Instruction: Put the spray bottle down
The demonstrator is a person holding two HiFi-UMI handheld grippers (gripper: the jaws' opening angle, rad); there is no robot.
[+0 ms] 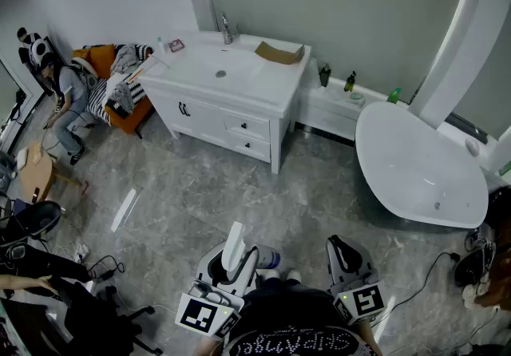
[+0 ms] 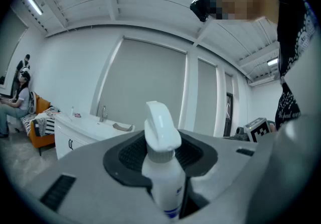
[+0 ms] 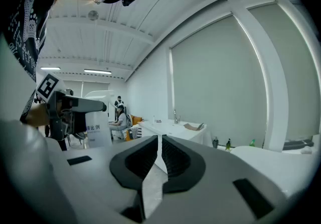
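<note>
A white spray bottle (image 1: 234, 244) with a white trigger head stands upright between the jaws of my left gripper (image 1: 239, 257), low in the head view, close to the person's body. In the left gripper view the bottle (image 2: 163, 168) fills the gap, and the left gripper (image 2: 161, 156) is shut on its neck and body. My right gripper (image 1: 342, 251) is held level beside it on the right. In its own view the right gripper (image 3: 159, 155) is shut with nothing between the pads. That view also shows the bottle (image 3: 98, 132) in the left gripper at the left.
A white vanity (image 1: 239, 111) with a sink and faucet stands ahead. A white bathtub (image 1: 419, 163) is at the right, with small bottles (image 1: 350, 81) on a ledge. A person (image 1: 68, 103) sits by an orange sofa at the far left. Grey marble floor lies between.
</note>
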